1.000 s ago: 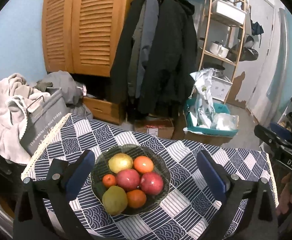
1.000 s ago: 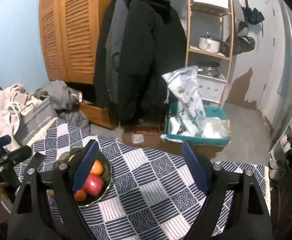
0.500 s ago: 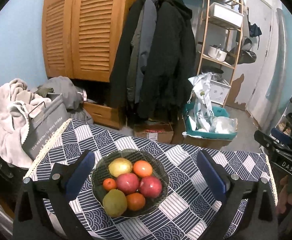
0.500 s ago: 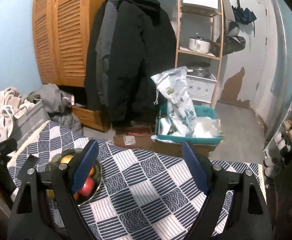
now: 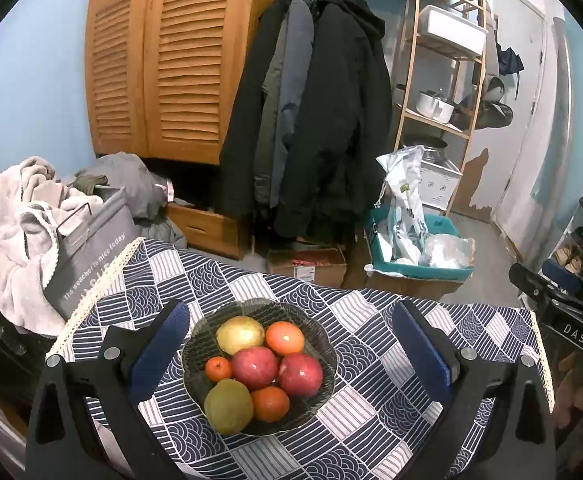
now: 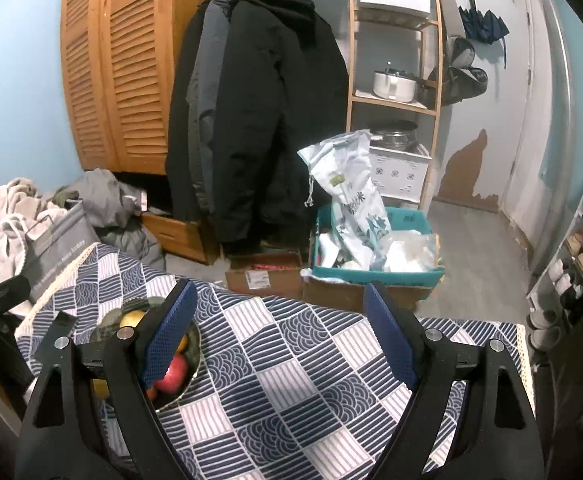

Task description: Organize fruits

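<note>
Presently, seven fruits are sitting together in the bowl on the worktop; none is lying loose. Both hand-held grippers, left and right, are hovering wide open, holding nothing.

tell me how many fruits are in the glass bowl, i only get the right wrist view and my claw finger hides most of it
observer: Seven pieces, filling the dark scalloped glass bowl.
operator: is the left claw holding anything
observer: No. The left claw is open and empty, and the bowl shows between its blue pads.
operator: which fruit is nearest it
observer: A yellow-green pear-shaped fruit at the near rim, touching a round orange.
</note>
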`<state>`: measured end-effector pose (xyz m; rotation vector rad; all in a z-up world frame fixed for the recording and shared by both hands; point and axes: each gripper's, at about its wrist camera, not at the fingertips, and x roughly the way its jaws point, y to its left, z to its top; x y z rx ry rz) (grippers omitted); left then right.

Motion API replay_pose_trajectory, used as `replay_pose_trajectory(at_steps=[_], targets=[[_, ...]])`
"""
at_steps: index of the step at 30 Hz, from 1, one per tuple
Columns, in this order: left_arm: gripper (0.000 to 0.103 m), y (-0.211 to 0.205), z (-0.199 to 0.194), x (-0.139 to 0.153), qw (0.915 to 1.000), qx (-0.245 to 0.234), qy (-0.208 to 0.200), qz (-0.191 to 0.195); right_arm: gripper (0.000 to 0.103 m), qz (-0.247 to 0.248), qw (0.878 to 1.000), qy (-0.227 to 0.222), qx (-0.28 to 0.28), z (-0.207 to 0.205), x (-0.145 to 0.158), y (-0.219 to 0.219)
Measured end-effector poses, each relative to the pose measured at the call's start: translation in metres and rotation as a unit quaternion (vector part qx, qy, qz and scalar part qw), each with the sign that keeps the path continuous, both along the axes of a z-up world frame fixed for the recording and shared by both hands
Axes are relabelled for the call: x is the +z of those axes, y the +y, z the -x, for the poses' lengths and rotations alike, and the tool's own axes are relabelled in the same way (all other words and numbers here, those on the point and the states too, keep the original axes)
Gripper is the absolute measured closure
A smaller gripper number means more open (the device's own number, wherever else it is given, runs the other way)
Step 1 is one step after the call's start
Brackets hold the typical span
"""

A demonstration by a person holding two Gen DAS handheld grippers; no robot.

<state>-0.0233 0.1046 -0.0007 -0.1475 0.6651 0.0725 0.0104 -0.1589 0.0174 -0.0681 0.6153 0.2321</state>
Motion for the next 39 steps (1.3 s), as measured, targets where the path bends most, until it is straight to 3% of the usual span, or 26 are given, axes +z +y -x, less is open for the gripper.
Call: replay_pose_trajectory(at_steps=[39], targets=[[0.001,-0.013,0.003,0.007,0.9989,0.023,-0.006,-0.04,0.019,0.0,1.0,0.0,-0.001,-0.001,0.0,-0.005]])
